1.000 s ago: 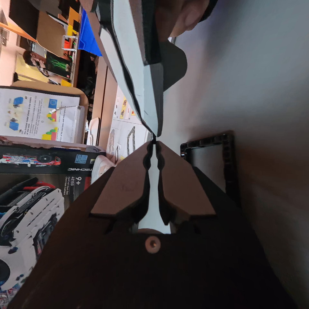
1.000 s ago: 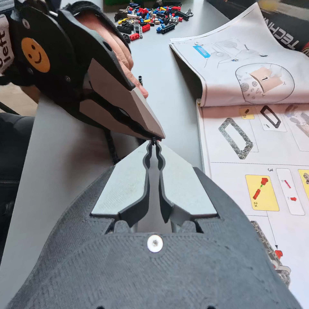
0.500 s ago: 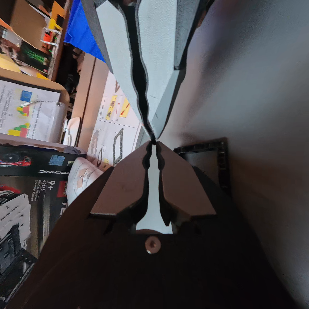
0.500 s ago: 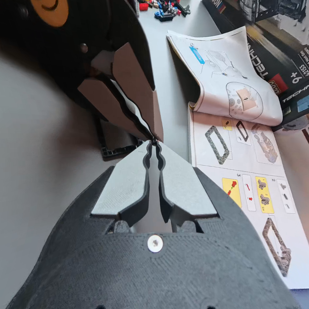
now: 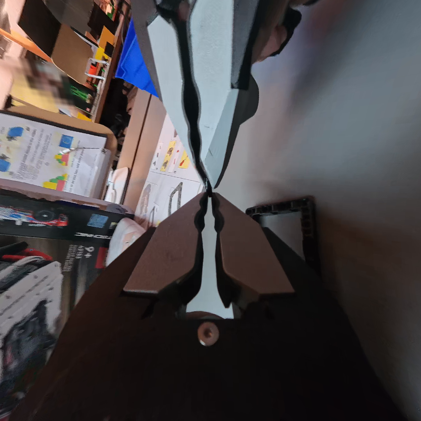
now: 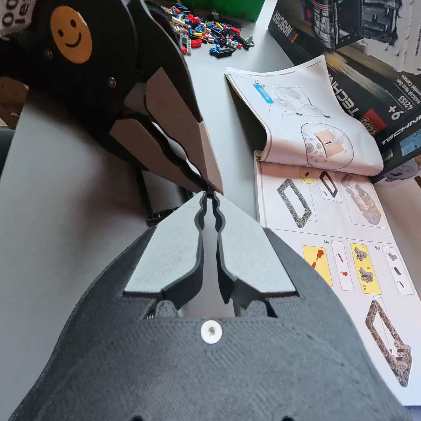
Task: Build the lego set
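Right wrist view is showing both tongs meeting tip to tip, each pinching one tiny black pin [image 6: 209, 195]. Left tongs [image 6: 210, 190] and right tongs [image 6: 209, 197] are hovering over a black frame [image 6: 159, 214] on the bench [image 6: 57, 227].

A grey table [image 6: 57, 227] spreads across the near and left side of the scene. At its far end stands a green box [image 6: 227, 9]. Off the table's right side, a printed sheet [image 5: 45, 155] with coloured block drawings lies on a brown board. Farther back, among clutter, a blue bin [image 5: 134, 66] sits beside a cardboard box [image 5: 70, 52].
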A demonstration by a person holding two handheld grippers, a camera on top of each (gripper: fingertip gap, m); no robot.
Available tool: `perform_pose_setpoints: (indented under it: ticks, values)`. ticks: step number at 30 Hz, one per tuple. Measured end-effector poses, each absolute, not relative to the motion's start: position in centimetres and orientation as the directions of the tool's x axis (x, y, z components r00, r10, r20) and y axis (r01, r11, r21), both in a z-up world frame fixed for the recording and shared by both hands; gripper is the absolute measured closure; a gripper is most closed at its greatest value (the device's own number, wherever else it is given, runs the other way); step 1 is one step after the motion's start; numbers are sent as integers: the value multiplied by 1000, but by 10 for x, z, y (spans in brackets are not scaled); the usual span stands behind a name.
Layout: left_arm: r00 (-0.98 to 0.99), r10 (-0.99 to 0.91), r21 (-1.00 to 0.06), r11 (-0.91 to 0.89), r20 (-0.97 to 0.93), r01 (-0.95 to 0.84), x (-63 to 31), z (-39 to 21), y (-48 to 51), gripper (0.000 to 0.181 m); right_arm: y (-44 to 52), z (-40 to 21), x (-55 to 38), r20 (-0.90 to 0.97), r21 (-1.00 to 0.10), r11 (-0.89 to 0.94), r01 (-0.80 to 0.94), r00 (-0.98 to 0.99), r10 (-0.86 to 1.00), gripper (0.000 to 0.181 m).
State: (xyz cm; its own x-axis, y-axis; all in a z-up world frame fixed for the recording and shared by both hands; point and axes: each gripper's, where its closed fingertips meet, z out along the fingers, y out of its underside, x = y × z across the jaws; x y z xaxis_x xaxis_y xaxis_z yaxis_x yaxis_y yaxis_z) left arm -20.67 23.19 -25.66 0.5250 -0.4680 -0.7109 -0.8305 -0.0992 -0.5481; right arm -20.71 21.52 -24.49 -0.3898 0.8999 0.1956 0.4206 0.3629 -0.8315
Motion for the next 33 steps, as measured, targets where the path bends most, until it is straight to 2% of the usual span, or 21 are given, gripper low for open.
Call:
perform_pose_setpoints:
  ticks: [6,11,15,28,33]
  values:
    - [586,-502,-623,-114,-636,-774,-207,-259,233,178,217,-249,-208,205,-823,373,429,-389,898,180]
    - [555,-510,-573,-140,-657,-808,-210,-268,233,175,214,-255,-208,231,-800,408,441,-401,886,180]
    - [523,-518,-528,-154,-676,-835,-213,-275,232,181,212,-254,-208,240,-796,419,438,-407,881,180]
    - [549,-530,-562,-157,-646,-812,-210,-274,232,174,213,-255,-208,426,-720,575,388,-407,808,180]
    - [534,-545,-554,-146,-646,-820,-207,-276,230,180,210,-259,-207,469,-686,623,375,-428,773,180]
